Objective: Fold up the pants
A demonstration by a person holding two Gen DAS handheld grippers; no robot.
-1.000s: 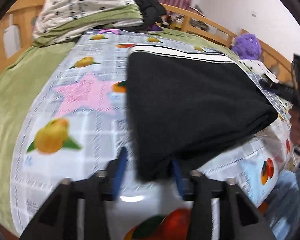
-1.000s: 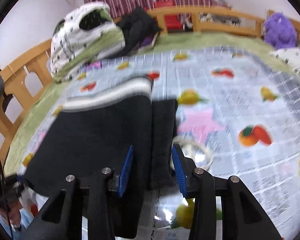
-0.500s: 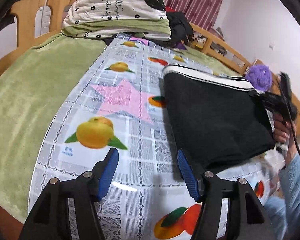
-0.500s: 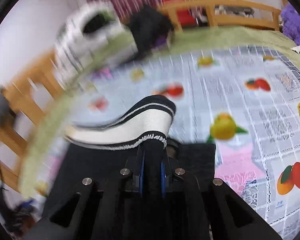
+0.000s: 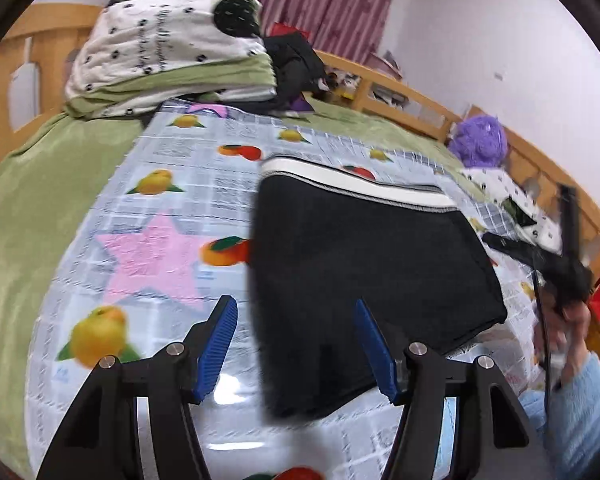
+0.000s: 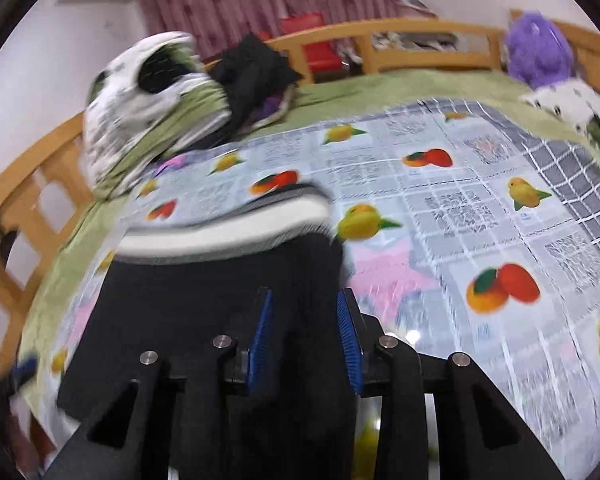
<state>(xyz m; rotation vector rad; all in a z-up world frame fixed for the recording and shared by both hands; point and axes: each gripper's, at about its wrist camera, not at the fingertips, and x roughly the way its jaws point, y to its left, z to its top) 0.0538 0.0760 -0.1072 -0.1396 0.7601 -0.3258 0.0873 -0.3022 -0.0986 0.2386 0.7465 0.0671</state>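
Black pants (image 5: pixel 364 272) with a white striped waistband (image 5: pixel 356 182) lie folded on the fruit-print cloth (image 5: pixel 172 216). My left gripper (image 5: pixel 296 344) is open at the near edge of the pants, with their near left corner between its blue pads. In the right wrist view the pants (image 6: pixel 204 304) lie folded with the waistband (image 6: pixel 228 232) at the far side. My right gripper (image 6: pixel 304 336) is open with black fabric between its blue pads. The right gripper's body also shows in the left wrist view (image 5: pixel 556 264) at the right.
A pile of white and green bedding (image 5: pixel 172 52) and dark clothes (image 5: pixel 296 68) sits at the head of the bed. A purple plush toy (image 5: pixel 480 140) lies by the wooden bed rail (image 5: pixel 404 96). Green blanket (image 5: pixel 32 184) borders the cloth.
My right gripper, shut on the black fabric half a second ago, has opened. My left gripper stays open and has moved right over the pants' near corner.
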